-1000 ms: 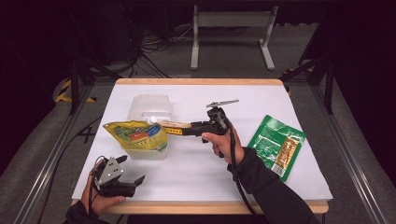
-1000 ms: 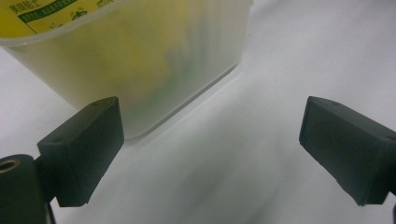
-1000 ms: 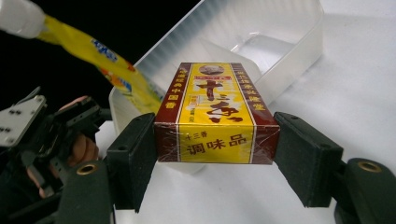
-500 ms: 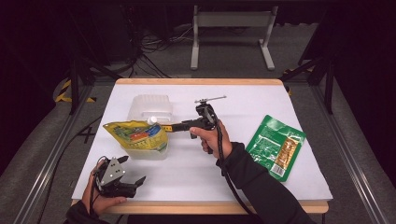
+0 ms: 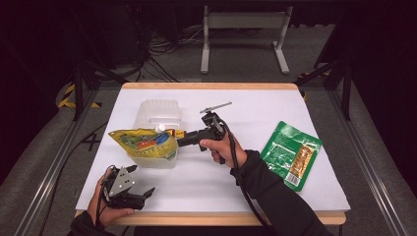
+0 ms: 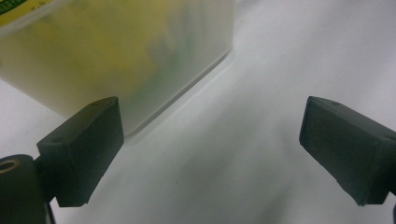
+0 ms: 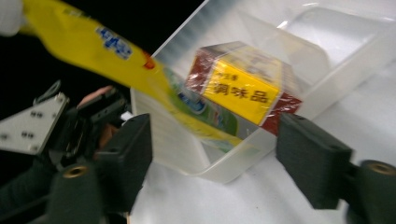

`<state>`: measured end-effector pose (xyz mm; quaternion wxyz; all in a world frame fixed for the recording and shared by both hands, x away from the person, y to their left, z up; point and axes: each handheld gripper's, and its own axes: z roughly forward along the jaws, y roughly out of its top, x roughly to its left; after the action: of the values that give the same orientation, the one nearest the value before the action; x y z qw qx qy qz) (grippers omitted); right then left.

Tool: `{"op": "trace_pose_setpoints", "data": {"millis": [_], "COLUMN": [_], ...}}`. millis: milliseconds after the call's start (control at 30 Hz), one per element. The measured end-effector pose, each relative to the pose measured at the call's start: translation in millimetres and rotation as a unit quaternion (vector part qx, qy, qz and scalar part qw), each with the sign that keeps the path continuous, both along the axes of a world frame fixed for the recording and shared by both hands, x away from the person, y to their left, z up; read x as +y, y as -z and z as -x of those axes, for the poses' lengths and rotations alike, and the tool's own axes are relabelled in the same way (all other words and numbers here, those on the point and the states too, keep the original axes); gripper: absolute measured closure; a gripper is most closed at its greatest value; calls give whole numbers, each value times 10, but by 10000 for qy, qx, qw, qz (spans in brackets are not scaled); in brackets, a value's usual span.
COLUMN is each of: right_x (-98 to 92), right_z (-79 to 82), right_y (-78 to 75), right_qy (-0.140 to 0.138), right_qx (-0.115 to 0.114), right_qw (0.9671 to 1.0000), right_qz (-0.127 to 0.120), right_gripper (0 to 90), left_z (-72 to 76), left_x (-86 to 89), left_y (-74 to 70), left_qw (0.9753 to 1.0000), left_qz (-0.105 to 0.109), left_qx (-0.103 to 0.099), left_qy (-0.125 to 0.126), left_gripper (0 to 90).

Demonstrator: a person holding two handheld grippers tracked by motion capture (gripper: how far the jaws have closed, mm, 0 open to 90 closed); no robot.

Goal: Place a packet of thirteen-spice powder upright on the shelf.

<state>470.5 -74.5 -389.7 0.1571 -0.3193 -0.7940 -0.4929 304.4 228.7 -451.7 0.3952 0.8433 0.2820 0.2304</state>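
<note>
Your right gripper [image 5: 183,141] sits at the right end of the translucent plastic bin [image 5: 158,111], jaws spread wide and holding nothing. In the right gripper view the red-and-yellow seasoning box [image 7: 243,88] lies just inside the bin's near corner, right between those jaws but beyond them, with the yellow snack bag [image 5: 142,142] draped over the bin's near-left rim. It looks as if the box has just gone in, though the blur makes it hard to be sure it rests flat on the floor.

Draw the tool back along its own line, to the right and slightly up, so neither jaw catches the rim and drags the bin. Keep the jaws wide until clear.

Your left gripper [image 5: 129,191] rests near the front-left table edge, also wide open and empty, just near of the bin. Bring it against the near wall to steady things if the bin shifts. The green pouch [image 5: 291,153] lies well apart at right, likely the next pick.
</note>
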Motion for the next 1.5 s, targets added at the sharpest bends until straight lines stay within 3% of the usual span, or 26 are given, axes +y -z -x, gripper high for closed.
{"op": "trace_pose_setpoints", "data": {"millis": [67,100,167,233,267,333,367,400,433,467,500,533,667,733,767,800,867,1000,1033,1133,1333,1500], "right_x": [29,45,63,83,103,135,135,151,141,101,37,37,-66,-103,-103,-94,-52,45,70,131,235,362], "right_z": [31,50,76,91,102,108,108,114,125,135,169,169,155,125,125,97,67,43,35,23,-2,-4], "right_y": [-23,-42,-74,-95,-99,-94,-94,-95,-106,-121,-140,-140,-94,-28,-28,30,95,167,175,163,58,14], "right_qy": [-35,-18,17,-86,-74,-110,-110,-95,-71,-69,-54,-54,60,205,205,243,199,151,167,112,230,99], "right_qx": [-344,-619,-1113,-1408,-1603,-1739,-1739,-1816,-1900,-1936,-2161,-2161,-2288,-2363,-2363,-2397,-2385,-2429,-2472,-2460,-2650,-2720], "right_qw": [9992,9975,9928,9893,9858,9833,9833,9813,9797,9800,9751,9751,9703,9662,9662,9628,9608,9576,9565,9603,9560,9568], "right_qz": [213,346,435,380,487,519,519,637,629,458,488,488,786,1012,1012,1220,1402,1543,1542,1315,1237,1018], "right_gripper": [362,427,592,714,763,824,824,802,783,788,823,823,894,900,900,900,900,900,900,900,900,900], "left_z": [-2,0,4,5,0,0,0,5,8,9,7,5,8,7,7,1,-1,4,5,9,14,12], "left_x": [-1,-3,-6,-7,-6,-5,-4,-2,3,8,11,13,2,-3,-3,-10,-11,-7,-5,-1,-3,0], "left_y": [4,5,6,7,10,10,11,9,8,9,10,12,7,1,1,5,5,6,6,2,1,4], "left_qw": [10000,10000,10000,10000,10000,10000,10000,10000,10000,10000,10000,10000,10000,10000,10000,10000,10000,10000,10000,10000,10000,9999], "left_qz": [-11,-11,-23,-46,-45,-46,-52,-59,-32,-26,-30,-36,-36,-49,-49,-48,-59,-35,-34,-54,-48,-47], "left_qx": [6,6,5,4,16,23,14,1,-8,-11,-10,-8,-10,-22,-22,-11,-8,-9,-11,-24,-21,-24], "left_qy": [-9,0,7,26,23,31,29,26,38,23,21,22,33,18,18,13,29,34,38,61,71,87], "left_gripper": [71,71,72,72,72,72,72,72,72,72,72,72,71,71,71,71,71,71,71,71,71,71]}}
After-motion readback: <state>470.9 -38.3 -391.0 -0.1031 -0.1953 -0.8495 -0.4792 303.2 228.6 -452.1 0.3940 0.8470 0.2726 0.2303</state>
